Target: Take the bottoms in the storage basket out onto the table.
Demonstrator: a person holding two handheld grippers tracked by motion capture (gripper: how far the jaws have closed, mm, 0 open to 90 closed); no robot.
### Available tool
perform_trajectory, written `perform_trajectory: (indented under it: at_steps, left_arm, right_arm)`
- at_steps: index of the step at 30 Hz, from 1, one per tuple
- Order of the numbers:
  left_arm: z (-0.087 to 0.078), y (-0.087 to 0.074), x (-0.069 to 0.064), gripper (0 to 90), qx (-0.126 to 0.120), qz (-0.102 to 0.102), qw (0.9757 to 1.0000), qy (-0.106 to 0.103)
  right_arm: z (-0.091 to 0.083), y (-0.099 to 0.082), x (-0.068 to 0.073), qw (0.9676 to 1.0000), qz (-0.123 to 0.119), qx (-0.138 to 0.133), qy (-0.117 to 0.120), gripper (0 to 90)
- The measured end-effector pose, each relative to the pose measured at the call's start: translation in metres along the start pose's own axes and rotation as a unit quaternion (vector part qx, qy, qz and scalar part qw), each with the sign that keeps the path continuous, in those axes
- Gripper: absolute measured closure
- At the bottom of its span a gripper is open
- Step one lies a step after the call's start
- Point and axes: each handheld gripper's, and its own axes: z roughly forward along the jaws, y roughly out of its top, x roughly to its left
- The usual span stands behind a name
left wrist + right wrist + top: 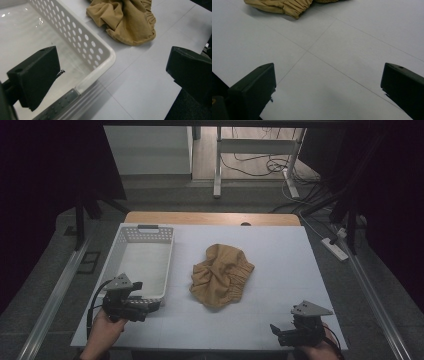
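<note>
We see a crumpled tan garment [222, 276] with a gathered elastic edge lying near the middle of the white table [280, 260], just beside the white perforated basket [131, 234] but apart from it. The left gripper [145, 304] hangs over the basket's near corner, its jaws spread wide with nothing between them. The right gripper [274, 329] sits low at the table's near right edge, well apart from the garment, jaws likewise wide and holding nothing. We can read no writing or labels anywhere.
</note>
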Motion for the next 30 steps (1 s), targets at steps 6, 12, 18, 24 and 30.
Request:
perform_trajectory:
  at_steps: [6, 12, 18, 24, 30]
  left_arm:
    - [-0.005, -0.005, 0.000, 0.0, 0.000, -0.003, 1.0000, 0.007]
    - [-0.011, -0.011, 0.000, 0.0, -0.001, -0.007, 0.9999, 0.014]
    - [-0.015, -0.018, 0.001, 0.0, -0.001, -0.010, 0.9998, 0.020]
    - [-0.018, -0.022, 0.002, 0.0, -0.001, -0.012, 0.9996, 0.025]
    - [-0.020, -0.027, 0.003, 0.0, -0.002, -0.016, 0.9995, 0.028]
  right_arm:
    - [0.000, 0.000, 0.000, 1.0000, 0.000, 0.000, 0.000, 0.5]
    - [0.000, 0.000, 0.000, 1.0000, 0.001, 0.000, 0.000, 0.5]
    - [0.000, 0.000, 0.000, 1.0000, 0.001, 0.000, -0.001, 0.5]
    - [0.000, 0.000, 0.000, 1.0000, 0.001, 0.001, -0.001, 0.5]
    - [0.000, 0.000, 0.000, 1.0000, 0.001, 0.001, -0.001, 0.5]
